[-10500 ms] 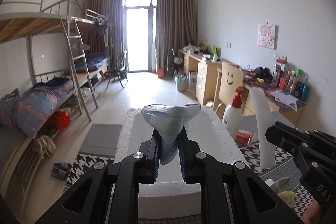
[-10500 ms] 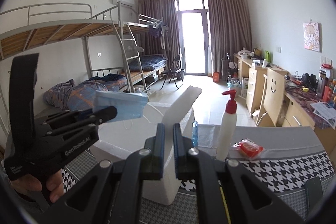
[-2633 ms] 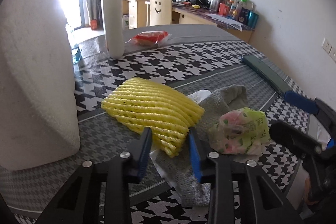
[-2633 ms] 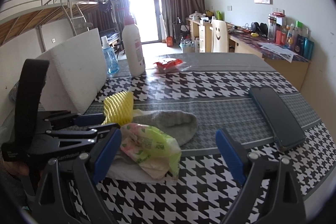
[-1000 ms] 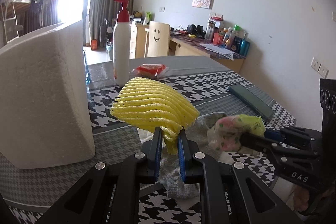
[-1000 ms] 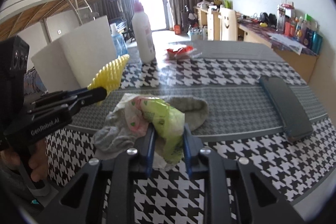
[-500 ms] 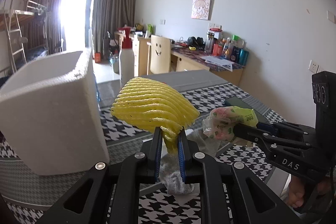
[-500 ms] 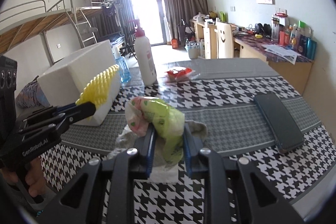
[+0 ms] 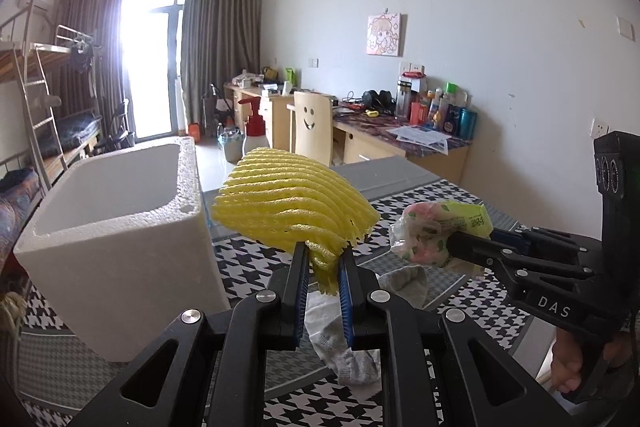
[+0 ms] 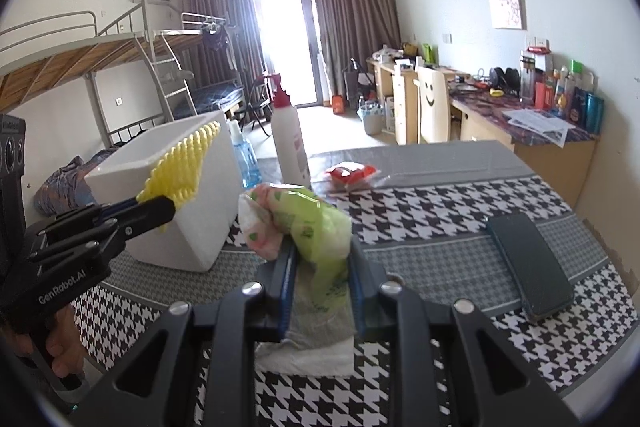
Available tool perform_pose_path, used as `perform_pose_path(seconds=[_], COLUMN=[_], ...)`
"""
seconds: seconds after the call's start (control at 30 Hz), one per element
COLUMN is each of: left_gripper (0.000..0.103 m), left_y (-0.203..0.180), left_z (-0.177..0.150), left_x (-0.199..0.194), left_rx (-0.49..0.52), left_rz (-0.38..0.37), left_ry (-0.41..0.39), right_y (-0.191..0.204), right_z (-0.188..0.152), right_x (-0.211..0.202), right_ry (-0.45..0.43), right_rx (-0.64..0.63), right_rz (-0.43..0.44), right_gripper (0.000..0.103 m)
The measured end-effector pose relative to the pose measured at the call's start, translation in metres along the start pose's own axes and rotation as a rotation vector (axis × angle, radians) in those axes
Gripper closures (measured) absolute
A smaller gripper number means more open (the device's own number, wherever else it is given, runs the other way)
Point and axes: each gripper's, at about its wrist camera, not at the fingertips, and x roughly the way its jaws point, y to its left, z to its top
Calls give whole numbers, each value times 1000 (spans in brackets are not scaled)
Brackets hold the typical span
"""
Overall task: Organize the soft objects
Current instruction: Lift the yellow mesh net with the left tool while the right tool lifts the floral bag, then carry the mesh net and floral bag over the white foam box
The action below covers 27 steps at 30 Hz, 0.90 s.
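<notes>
My left gripper (image 9: 323,259) is shut on a yellow ribbed foam net (image 9: 292,207), held in the air just right of the open white foam box (image 9: 120,247). From the right wrist view the yellow foam net (image 10: 182,163) shows against the foam box (image 10: 188,227), with the left gripper (image 10: 160,205) clamped on it. My right gripper (image 10: 322,259) is shut on a crumpled green and pink plastic bag (image 10: 304,223). That bag (image 9: 440,227) hangs above the table, right of the net. A grey sock (image 9: 352,359) and a white tissue (image 10: 308,351) lie on the table beneath.
A houndstooth cloth (image 10: 460,211) covers the table. On it stand a pump bottle (image 10: 289,143) and a blue bottle (image 10: 244,155) behind the box, a red packet (image 10: 350,173) and a dark flat case (image 10: 528,263) at the right. A hand (image 10: 60,347) holds the left gripper.
Both grippers have risen with their loads, the net and the bag now well above the table. The foam box's open top has come into view at the left.
</notes>
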Motion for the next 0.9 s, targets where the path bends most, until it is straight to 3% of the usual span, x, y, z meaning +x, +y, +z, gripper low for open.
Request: perform_pose_path(seconds=[0.9], left_gripper=[88], left_y=[14], left_z=[41], left_x=[-10], left_rx=[28], left_rz=[60], left_ry=[-104], right_y=[17], right_z=[36], right_x=[1], right_ry=[-90], right_rx=[0], right_rz=[12], right_gripper=[75])
